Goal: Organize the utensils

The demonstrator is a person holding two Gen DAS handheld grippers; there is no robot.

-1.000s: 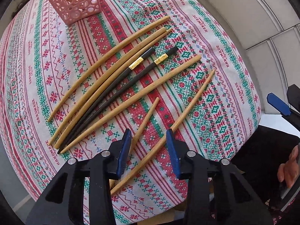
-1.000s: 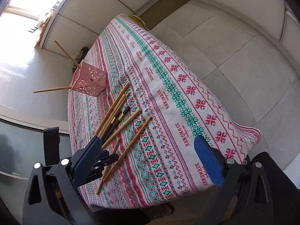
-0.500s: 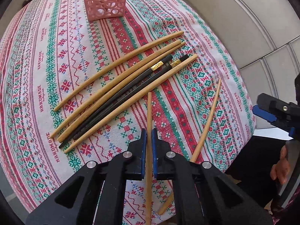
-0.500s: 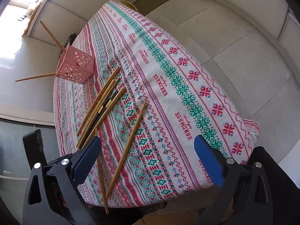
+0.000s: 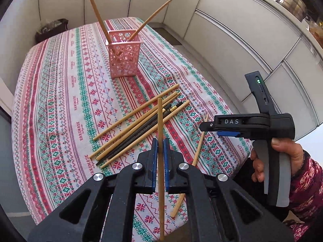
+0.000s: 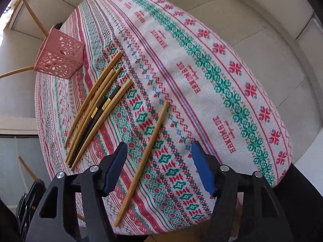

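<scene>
Short of the pink holder [image 5: 123,54], over the patterned tablecloth [image 5: 60,92], one wooden chopstick [image 5: 160,161] is up off the table.

Pinching that chopstick is the left gripper [image 5: 159,161], its blue pads pressed against the stick, which stands nearly upright between them with the holder well beyond it. Two wooden chopsticks [image 5: 97,12] already lean out of the holder, so I'd say the job is only partly done. Nearer than the holder lies a loose bundle of chopsticks [image 5: 139,127], four wooden and a black pair with gold bands, and a single stick [image 6: 145,155] rests apart from them, toward the table edge. The right gripper [image 6: 159,169] hangs over that lone stick with its jaws spread wide, gripping nothing. By my count seven remain on the cloth, plus the one in hand.
</scene>
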